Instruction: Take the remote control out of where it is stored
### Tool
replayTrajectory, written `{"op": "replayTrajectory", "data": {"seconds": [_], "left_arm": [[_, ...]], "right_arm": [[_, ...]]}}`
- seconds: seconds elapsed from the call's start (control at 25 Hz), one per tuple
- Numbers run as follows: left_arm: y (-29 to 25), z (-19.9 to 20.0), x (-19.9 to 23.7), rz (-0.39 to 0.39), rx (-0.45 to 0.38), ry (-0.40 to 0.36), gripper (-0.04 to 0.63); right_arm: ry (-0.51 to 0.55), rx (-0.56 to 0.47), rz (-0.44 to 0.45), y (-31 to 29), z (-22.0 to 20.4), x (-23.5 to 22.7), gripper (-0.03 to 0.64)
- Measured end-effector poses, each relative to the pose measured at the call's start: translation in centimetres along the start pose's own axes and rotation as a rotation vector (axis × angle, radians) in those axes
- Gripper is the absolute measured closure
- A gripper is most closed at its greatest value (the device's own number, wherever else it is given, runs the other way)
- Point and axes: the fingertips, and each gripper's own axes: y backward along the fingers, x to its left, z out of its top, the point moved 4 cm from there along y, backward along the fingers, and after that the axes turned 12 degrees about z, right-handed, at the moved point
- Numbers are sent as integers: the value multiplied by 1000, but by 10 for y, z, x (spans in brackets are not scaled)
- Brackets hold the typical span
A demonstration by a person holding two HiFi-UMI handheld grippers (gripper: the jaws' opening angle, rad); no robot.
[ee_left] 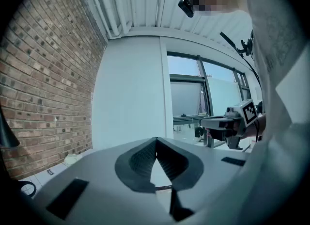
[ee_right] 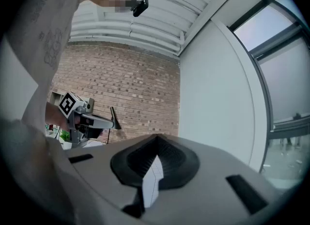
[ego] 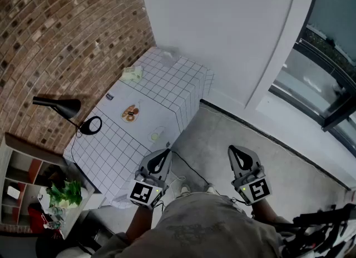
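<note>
1. The remote control cannot be made out in any view; a small dark item (ego: 109, 97) on the table is too small to identify.
2. The left gripper (ego: 162, 158) is held level at the table's near corner, its jaws pressed together on nothing.
3. The right gripper (ego: 238, 155) is level over the grey floor (ego: 267, 157) to the right, its jaws likewise together, holding nothing.
4. The grid-cloth table (ego: 183, 84) stands against the brick wall (ego: 67, 23) and carries a black desk lamp (ego: 62, 107); a shelf unit (ego: 16, 165) with a green plant (ego: 64, 193) is at the near left.

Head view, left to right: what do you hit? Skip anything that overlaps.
Black lamp → left gripper → right gripper → window. Table and plant overlap others, so they are left out.
</note>
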Motion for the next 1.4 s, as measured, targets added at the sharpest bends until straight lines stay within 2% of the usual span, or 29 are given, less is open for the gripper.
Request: {"op": "replayTrajectory", "data": {"seconds": [0.16, 0.32, 0.64, 0.88, 1.04, 1.24, 1.4], "left_arm": [[2, -7, 6, 14, 30, -1, 591], [-2, 0, 6, 14, 2, 3, 591], [-5, -4, 11, 9, 20, -2, 591], [-7, -10, 14, 9, 48, -11, 591], [-11, -4, 10, 3, 10, -10, 591], [-10, -11, 12, 3, 41, -13, 591], [-13, -8, 13, 9, 28, -9, 591]], "right_arm": [[1, -3, 5, -5, 1, -1, 604], [5, -3, 12, -7, 1, -1, 604], [10, 4, 3, -12, -1, -4, 604], [-30, -10, -3, -12, -2, -9, 604], [-34, -11, -1, -11, -5, -10, 603], [-41, -9, 6, -13, -6, -9, 604], [-42, 2, 13, -16, -7, -11, 603]]}}
